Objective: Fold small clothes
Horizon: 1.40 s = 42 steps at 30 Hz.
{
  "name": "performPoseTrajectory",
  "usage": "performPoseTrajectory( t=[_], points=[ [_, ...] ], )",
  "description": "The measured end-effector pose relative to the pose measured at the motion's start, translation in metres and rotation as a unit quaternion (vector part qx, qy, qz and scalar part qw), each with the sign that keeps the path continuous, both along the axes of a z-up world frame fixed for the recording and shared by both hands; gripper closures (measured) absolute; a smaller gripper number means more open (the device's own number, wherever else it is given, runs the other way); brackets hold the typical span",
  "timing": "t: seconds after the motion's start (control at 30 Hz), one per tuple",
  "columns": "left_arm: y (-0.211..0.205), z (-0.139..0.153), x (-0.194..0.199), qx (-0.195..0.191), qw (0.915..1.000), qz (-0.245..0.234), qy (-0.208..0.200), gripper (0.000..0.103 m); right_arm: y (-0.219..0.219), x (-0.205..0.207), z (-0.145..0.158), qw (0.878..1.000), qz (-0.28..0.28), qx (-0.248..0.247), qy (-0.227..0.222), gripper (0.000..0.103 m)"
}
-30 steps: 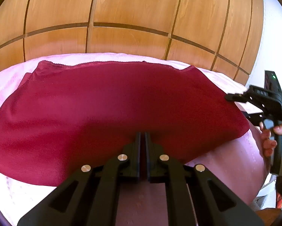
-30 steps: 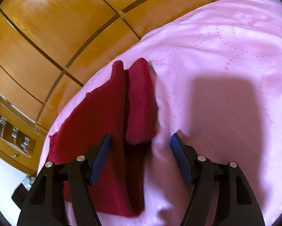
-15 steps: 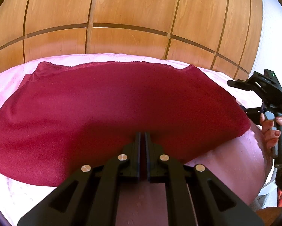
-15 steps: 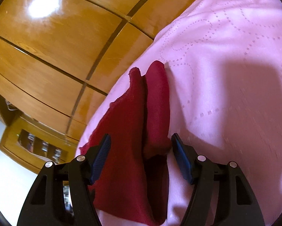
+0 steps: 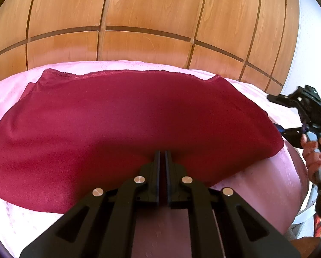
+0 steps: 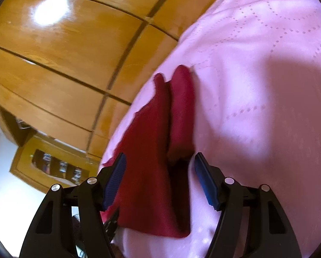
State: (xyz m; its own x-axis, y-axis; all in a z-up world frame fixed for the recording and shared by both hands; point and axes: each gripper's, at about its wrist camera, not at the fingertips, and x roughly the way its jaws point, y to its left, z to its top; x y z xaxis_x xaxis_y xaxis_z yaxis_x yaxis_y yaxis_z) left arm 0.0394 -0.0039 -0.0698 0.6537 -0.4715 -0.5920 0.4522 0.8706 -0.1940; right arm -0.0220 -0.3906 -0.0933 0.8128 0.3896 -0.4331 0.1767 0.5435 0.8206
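A dark red garment (image 5: 126,124) lies spread on the pink bedsheet (image 5: 14,217), its lace-trimmed edge toward the wooden wall. My left gripper (image 5: 162,157) is shut on the garment's near edge at the middle. In the right wrist view the garment (image 6: 156,150) runs away from me as a long strip with a raised fold. My right gripper (image 6: 158,167) is open, its blue pads on either side of the garment's end. The right gripper also shows in the left wrist view (image 5: 306,116), held by a hand at the garment's right end.
A wooden panelled wall (image 5: 149,17) stands right behind the bed. The pink bedsheet (image 6: 257,75) spreads wide to the right of the garment. A wooden cabinet (image 6: 53,165) stands low at the left in the right wrist view. A white wall (image 5: 312,49) is at the right.
My right gripper has tilted and moved closer over the garment's end, still open. My left gripper stays shut on the near edge; the garment has hardly moved.
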Motion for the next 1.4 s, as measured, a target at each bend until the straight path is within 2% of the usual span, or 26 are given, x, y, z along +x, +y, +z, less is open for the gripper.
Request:
performPoseTrajectory(
  t=[0.1,0.17,0.3,0.43,0.53,0.7,0.73,0.77,0.83,0.87,0.93,0.97,1.03,1.07,1.1,1.17,1.23,1.3,1.4],
  points=[
    [0.000,0.000,0.000,0.000,1.0000,0.000,0.001,0.099,-0.010,0.015,-0.005,0.999,-0.032,0.024,-0.011,0.037],
    [0.000,0.001,-0.001,0.000,1.0000,0.000,0.001,0.099,-0.009,0.028,-0.006,0.999,-0.040,0.020,-0.012,0.037],
    [0.000,0.001,-0.001,0.000,1.0000,0.001,0.000,0.099,0.011,0.050,-0.003,1.000,0.006,0.003,-0.004,0.037],
    [-0.001,0.001,-0.001,0.001,1.0000,0.001,-0.002,0.099,0.026,0.038,0.005,0.999,0.036,-0.020,-0.016,0.037],
    [-0.001,0.000,-0.001,0.001,1.0000,0.002,-0.003,0.099,0.028,0.031,0.004,0.998,0.037,-0.045,0.000,0.046],
    [-0.001,-0.001,0.000,0.001,1.0000,0.001,-0.002,0.099,0.024,0.047,0.004,0.997,0.022,-0.067,0.031,0.046],
    [-0.001,-0.001,0.000,0.002,1.0000,0.001,-0.003,0.099,0.026,0.054,0.002,0.996,0.022,-0.077,0.037,0.050],
    [-0.001,-0.001,0.000,0.003,1.0000,0.001,-0.004,0.099,0.026,0.058,0.000,0.994,0.020,-0.093,0.047,0.063],
    [0.000,0.000,-0.001,0.004,1.0000,0.000,-0.005,0.099,0.029,0.061,-0.002,0.992,0.013,-0.106,0.061,0.069],
    [0.001,0.001,-0.001,0.006,1.0000,0.000,-0.005,0.099,0.026,0.059,-0.003,0.994,0.007,-0.091,0.056,0.075],
    [0.000,0.004,-0.001,0.011,0.9999,0.000,-0.006,0.098,0.021,0.054,-0.004,0.997,-0.001,-0.062,0.050,0.079],
    [0.001,0.005,-0.002,0.013,0.9999,0.000,-0.006,0.096,0.019,0.050,-0.005,0.998,-0.004,-0.050,0.047,0.081],
    [0.002,0.010,-0.002,0.013,0.9999,0.001,-0.005,0.083,0.020,0.045,-0.002,0.998,-0.005,-0.036,0.043,0.082],
    [0.003,0.012,-0.002,0.012,0.9999,0.002,-0.005,0.069,0.021,0.046,0.000,0.998,-0.004,-0.034,0.043,0.082],
    [0.007,0.017,-0.001,0.012,0.9998,0.010,-0.010,0.059,0.021,0.046,0.004,0.999,-0.004,-0.027,0.045,0.082],
    [0.015,0.026,0.002,0.022,0.9989,0.038,-0.019,0.056,0.023,0.048,0.014,0.999,-0.004,-0.010,0.045,0.082],
    [0.028,0.030,0.009,0.016,0.9981,0.059,-0.012,0.055,0.029,0.050,0.032,0.999,0.003,-0.009,0.038,0.082],
    [0.046,0.030,0.019,0.014,0.9956,0.093,0.002,0.041,0.042,0.055,0.054,0.999,0.018,-0.017,0.023,0.082],
    [0.079,0.027,0.033,0.004,0.9893,0.143,0.028,0.036,0.063,0.061,0.081,0.999,0.043,-0.025,-0.003,0.082]
  ],
)
